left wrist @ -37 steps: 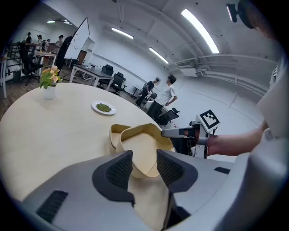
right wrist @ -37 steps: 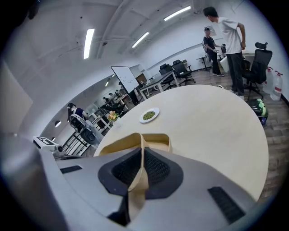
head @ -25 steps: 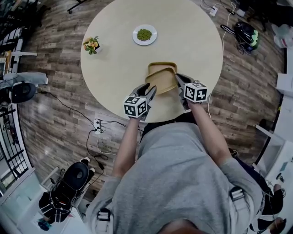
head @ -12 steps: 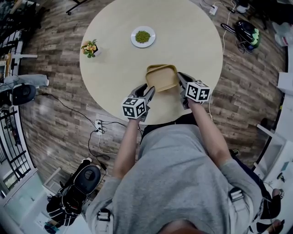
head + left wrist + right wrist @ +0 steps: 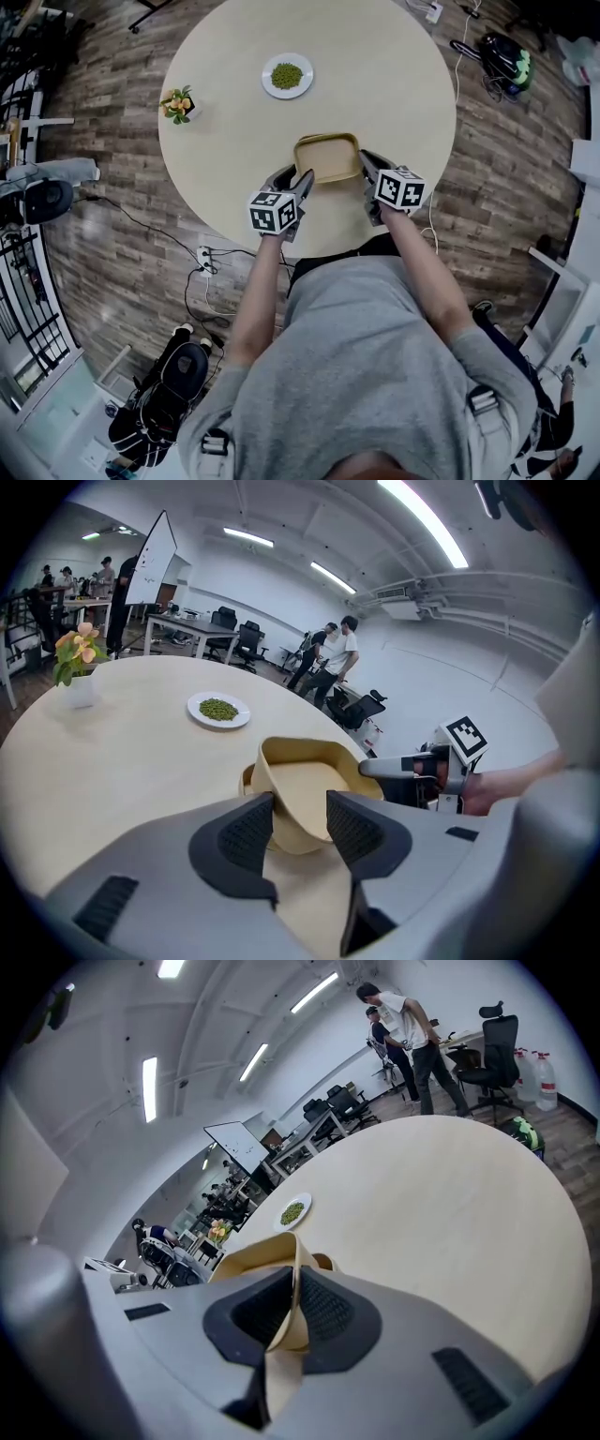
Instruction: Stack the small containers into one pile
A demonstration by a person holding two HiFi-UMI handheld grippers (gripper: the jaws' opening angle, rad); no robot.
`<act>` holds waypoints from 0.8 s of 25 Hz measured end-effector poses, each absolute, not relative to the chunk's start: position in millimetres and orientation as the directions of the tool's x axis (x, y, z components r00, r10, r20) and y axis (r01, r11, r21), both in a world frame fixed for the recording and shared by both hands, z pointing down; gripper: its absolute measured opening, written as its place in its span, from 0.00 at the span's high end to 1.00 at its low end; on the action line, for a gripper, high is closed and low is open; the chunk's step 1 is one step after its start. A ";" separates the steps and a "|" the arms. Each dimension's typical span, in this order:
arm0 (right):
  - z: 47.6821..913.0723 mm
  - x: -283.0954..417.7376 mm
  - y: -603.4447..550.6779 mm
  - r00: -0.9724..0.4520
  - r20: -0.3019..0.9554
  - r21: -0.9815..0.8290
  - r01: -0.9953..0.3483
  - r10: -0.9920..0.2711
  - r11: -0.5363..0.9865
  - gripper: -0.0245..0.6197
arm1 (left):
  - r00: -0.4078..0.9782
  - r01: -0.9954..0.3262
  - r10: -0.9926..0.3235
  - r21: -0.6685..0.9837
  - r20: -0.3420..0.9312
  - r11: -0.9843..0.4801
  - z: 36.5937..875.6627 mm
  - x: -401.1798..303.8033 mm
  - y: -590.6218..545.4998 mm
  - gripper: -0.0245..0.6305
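Observation:
Two tan containers are nested in one pile (image 5: 327, 156) near the front of the round table (image 5: 394, 75). In the left gripper view the upper container (image 5: 305, 794) tilts a little inside the lower one, whose rim (image 5: 247, 780) shows at the left. My left gripper (image 5: 302, 180) (image 5: 300, 822) is open, its pads either side of the upper container's near corner without pressing it. My right gripper (image 5: 365, 163) (image 5: 293, 1283) is shut on the thin wall of the upper container (image 5: 258, 1260); the lower container's edge (image 5: 323, 1262) peeks out behind.
A white plate of green beans (image 5: 287, 76) (image 5: 218, 709) (image 5: 292, 1211) and a small potted plant (image 5: 177, 103) (image 5: 75, 663) stand farther back on the table. A power strip (image 5: 202, 255) and cables lie on the wooden floor. People and office furniture are in the background.
The upper container, offset toward me a second ago, now sits squarely over the lower one. Both grippers shifted slightly away from me with it.

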State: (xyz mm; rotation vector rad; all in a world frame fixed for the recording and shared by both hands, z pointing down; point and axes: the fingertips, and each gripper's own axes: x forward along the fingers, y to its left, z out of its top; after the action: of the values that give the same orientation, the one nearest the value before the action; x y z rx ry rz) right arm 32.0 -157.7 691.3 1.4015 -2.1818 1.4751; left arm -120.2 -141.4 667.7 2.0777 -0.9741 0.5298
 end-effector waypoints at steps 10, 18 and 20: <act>702.5 34.1 -154.6 -0.542 0.585 -0.648 -0.760 -0.603 0.054 0.90 | 0.561 -0.809 -0.450 0.347 0.695 -0.474 691.2 -117.3 -156.2 0.69; 712.5 37.0 -151.2 -0.515 0.614 -0.612 -0.789 -0.598 0.052 0.92 | 0.469 -0.837 -0.478 0.201 0.742 -0.510 708.1 -121.9 -159.6 0.72; 718.9 37.4 -150.4 -0.510 0.622 -0.610 -0.791 -0.594 0.041 0.92 | 0.462 -0.842 -0.483 0.196 0.744 -0.503 712.3 -123.5 -161.8 0.72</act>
State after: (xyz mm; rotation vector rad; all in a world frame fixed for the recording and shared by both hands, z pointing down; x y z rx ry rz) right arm 37.4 -150.4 718.9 1.4329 -2.1124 1.4631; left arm -123.5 -161.8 712.3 2.1607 -1.0989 0.8487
